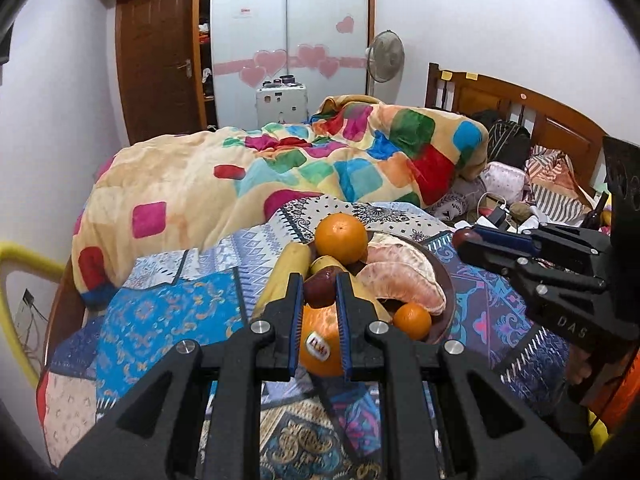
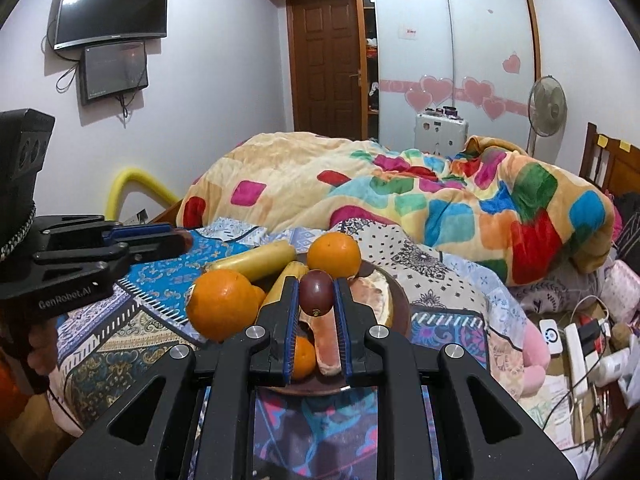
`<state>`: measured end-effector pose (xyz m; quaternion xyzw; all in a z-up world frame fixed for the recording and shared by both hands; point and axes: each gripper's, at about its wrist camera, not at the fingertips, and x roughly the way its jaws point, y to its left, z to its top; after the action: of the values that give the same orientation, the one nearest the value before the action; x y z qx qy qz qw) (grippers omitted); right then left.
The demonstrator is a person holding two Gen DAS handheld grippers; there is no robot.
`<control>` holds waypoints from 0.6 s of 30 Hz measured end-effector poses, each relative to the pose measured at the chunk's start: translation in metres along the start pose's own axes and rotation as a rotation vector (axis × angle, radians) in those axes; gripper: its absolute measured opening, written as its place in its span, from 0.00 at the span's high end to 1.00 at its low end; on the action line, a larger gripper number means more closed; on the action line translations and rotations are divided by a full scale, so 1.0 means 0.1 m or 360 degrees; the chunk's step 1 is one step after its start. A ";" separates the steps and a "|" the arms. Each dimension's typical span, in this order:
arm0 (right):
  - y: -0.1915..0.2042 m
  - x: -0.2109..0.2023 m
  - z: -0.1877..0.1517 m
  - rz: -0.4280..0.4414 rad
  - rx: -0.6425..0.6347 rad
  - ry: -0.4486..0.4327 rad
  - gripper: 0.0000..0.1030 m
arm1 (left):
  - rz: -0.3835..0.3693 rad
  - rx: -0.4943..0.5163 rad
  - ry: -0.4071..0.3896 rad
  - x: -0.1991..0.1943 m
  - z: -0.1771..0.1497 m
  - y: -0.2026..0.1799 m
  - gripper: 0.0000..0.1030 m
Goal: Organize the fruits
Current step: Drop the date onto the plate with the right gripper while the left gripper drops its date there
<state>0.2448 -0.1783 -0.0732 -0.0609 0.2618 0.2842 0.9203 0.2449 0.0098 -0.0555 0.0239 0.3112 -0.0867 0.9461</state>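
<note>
Left fingers cover both flanks of the stickered orange; label too blurred to read. Plate: only its right rim shows (fruit hides the rest). Right view: my finger halves the small orange, and the purple fruit clamped above masks the plate's middle. My left gripper runs off the frame's edge, its dark fruit a mere nub. Clutter by the bed's right edge: unidentifiable.

Your way to the brown plate is crowded: oranges, bananas and pomelo segments cover it. Left, bare patterned bedspread gives room; behind, the heaped quilt blocks.
</note>
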 end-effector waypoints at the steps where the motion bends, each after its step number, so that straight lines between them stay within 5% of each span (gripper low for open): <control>1: 0.00 0.04 0.00 0.0004 0.0000 0.0009 0.85 | -0.0001 -0.0001 0.0007 0.04 0.01 0.00 0.85; 18: 0.00 0.47 -0.10 0.0037 -0.0041 0.0167 0.84 | 0.0002 -0.0012 0.0129 0.60 0.01 0.00 0.85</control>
<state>0.2728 -0.1576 -0.1058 -0.0845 0.3067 0.2945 0.9012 0.2933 0.0011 -0.0900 0.0239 0.3496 -0.0838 0.9328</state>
